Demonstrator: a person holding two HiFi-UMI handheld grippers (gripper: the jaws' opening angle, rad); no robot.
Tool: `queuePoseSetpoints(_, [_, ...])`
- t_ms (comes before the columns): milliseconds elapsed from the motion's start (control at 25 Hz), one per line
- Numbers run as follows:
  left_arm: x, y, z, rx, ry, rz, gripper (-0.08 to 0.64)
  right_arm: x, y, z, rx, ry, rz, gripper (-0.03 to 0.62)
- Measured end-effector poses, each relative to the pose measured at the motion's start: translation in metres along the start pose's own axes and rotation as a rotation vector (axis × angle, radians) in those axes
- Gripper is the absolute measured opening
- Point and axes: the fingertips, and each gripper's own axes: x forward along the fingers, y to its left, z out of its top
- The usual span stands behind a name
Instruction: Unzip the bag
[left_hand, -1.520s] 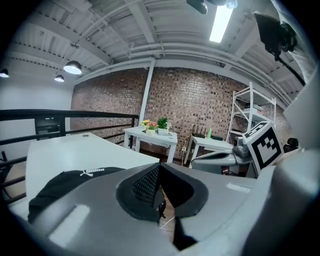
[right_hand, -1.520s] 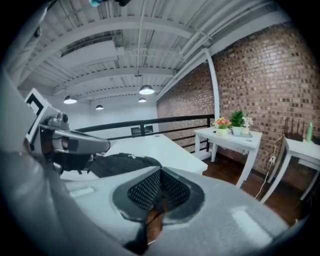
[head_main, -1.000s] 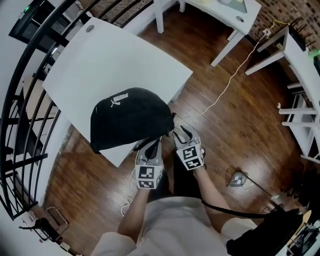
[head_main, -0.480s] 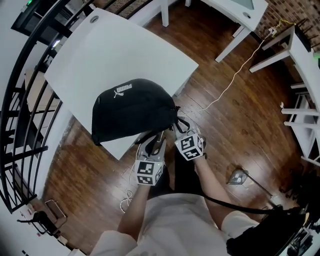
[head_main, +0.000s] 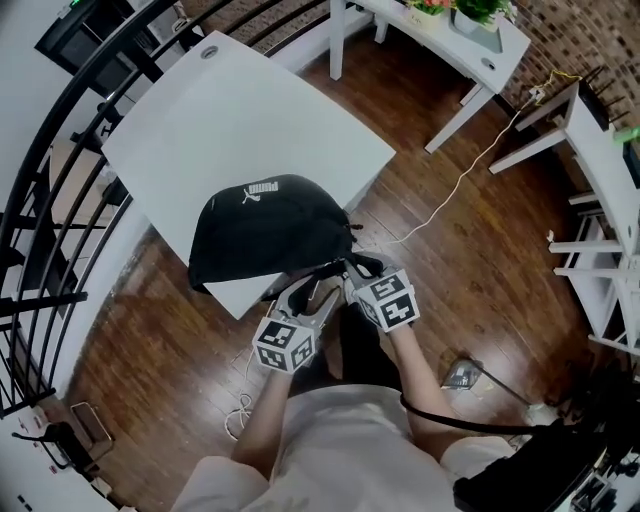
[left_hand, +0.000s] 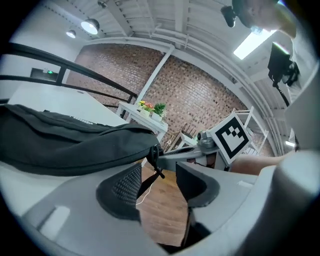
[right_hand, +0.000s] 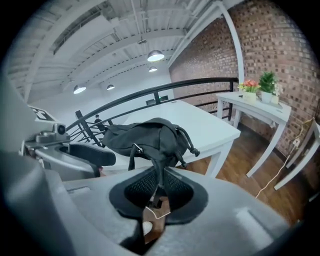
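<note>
A black bag (head_main: 265, 228) with a white logo lies at the near corner of the white table (head_main: 250, 120). Both grippers sit at its near end. My left gripper (head_main: 308, 285) is opening; in the left gripper view its jaws (left_hand: 159, 187) stand apart, and a thin black strap (left_hand: 148, 181) hangs from the bag (left_hand: 65, 142) beside the left pad, not pinched. My right gripper (head_main: 355, 268) is closing. In the right gripper view its pads (right_hand: 159, 192) squeeze a black strap (right_hand: 159, 172) that runs up to the bag (right_hand: 145, 137).
A white desk with potted plants (head_main: 450, 25) stands beyond the table. A white cable (head_main: 450, 190) trails over the wooden floor. A black railing (head_main: 60, 200) curves along the left, and white shelving (head_main: 600, 150) is at the right.
The left jaws have gone from shut to wide apart, letting go of the bag's end. The right jaws have closed in on a strap. Both grippers stay at the bag's near end.
</note>
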Motion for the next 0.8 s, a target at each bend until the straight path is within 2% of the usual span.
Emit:
queuePoseSetpoints(200, [-0.007,-0.001,0.015,-0.129,-0.046,-0.032,0.227,-0.018,0.017,0.014,0.082,0.05,0.034,0.037])
queuePoseSetpoints(400, [-0.006,-0.01,0.02,-0.254,-0.039,-0.126,0.199,-0.026,0.023,0.027,0.061,0.039,0.029,0.037])
queuePoseSetpoints(560, [-0.009,-0.01,0.033,-0.384,-0.093,-0.205,0.169,-0.028,0.026,0.033,0.055,0.043,0.017,0.037])
queuePoseSetpoints(720, [-0.005,-0.009,0.04,-0.456,-0.101,-0.263,0.161,-0.029,0.028,0.038,0.06,0.043,0.009,0.037])
queuePoseSetpoints(800, [-0.003,-0.008,0.041,-0.486,-0.106,-0.282,0.115,-0.029,0.028,0.039,0.064,0.042,0.006,0.037])
